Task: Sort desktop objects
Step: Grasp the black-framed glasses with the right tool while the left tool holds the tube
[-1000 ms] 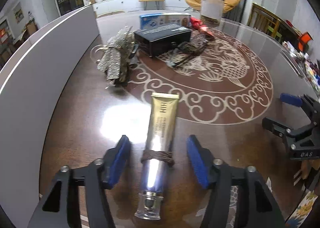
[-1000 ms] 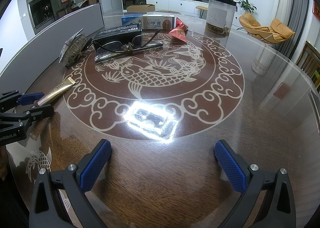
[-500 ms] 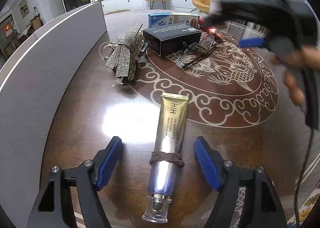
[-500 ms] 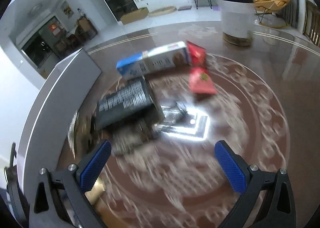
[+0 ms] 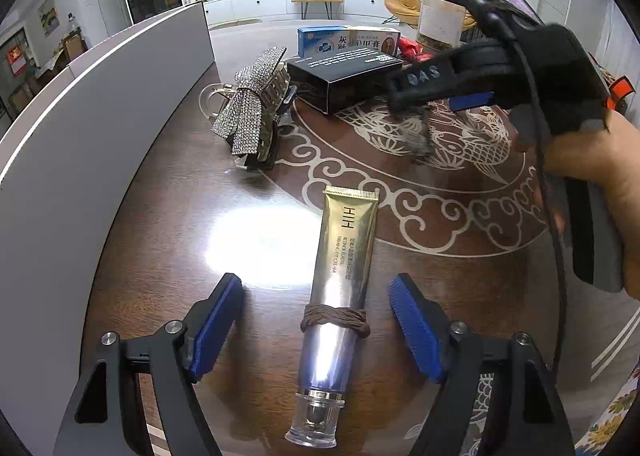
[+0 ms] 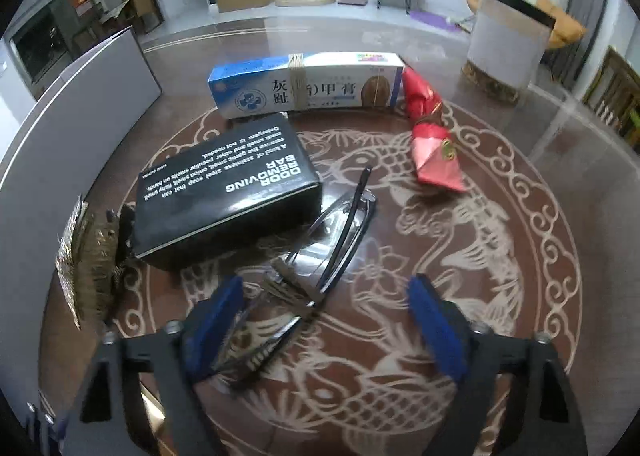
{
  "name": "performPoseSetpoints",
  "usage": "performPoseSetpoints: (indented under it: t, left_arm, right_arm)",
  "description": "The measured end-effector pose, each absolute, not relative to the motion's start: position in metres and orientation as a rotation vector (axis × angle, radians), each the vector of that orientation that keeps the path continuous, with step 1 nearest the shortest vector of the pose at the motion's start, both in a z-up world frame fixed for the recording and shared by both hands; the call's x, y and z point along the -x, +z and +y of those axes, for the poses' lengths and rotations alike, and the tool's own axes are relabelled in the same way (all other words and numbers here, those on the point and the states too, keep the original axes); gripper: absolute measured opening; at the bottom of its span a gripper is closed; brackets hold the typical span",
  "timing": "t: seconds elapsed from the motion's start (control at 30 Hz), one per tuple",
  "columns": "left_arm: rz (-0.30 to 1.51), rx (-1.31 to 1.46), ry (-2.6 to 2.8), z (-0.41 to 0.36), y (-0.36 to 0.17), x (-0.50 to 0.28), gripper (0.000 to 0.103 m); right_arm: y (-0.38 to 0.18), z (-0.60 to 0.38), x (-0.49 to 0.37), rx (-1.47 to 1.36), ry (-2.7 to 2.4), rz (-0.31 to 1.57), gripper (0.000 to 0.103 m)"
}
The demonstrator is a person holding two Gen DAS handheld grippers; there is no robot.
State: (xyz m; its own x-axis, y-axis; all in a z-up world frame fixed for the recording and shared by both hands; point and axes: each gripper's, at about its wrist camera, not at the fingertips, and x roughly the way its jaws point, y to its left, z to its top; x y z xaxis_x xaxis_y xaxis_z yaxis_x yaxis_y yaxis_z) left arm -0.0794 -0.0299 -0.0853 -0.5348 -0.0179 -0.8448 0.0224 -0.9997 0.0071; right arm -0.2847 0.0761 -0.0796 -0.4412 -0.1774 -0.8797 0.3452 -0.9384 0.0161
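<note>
Sorting barely begun: your left hand-held gripper (image 5: 316,326) straddles the gold tube (image 5: 340,288), jaws apart; your right hand-held gripper (image 6: 328,320) spreads over the eyeglasses (image 6: 336,232), ungrasped.

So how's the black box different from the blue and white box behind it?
The black box is dark with white English print, "odor removing bar"; the blue and white box is pale with Chinese characters. The black box is wider and squatter, the blue and white box long and slim. The blue and white box has a rubber band around it; the black box has none. Both are closed cartons lying flat on the table.
</note>
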Motion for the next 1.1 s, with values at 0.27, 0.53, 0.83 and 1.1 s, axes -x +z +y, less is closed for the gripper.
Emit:
performPoseSetpoints:
  t: [0.27,0.53,0.83,1.1]
  left_arm:
    - [0.006,-1.504,-2.731,-0.031,-0.086,0.081,0.076]
    - [0.010,-1.505,-2.725,-0.032,-0.086,0.081,0.079]
    - [0.004,-1.596,-2.696,-0.029,-0.091,0.091,0.099]
    - [0.040,-1.582,-2.779,-0.035,-0.078,0.085,0.027]
  right_arm:
    - [-0.078,0.105,0.254,-1.328,-2.359,0.340,0.035]
    - [-0.078,0.172,0.199,-1.242,-2.316,0.342,0.034]
    - [-0.071,0.126,0.254,-1.282,-2.148,0.464,0.049]
    - [-0.075,0.108,0.274,-1.307,-2.141,0.470,0.028]
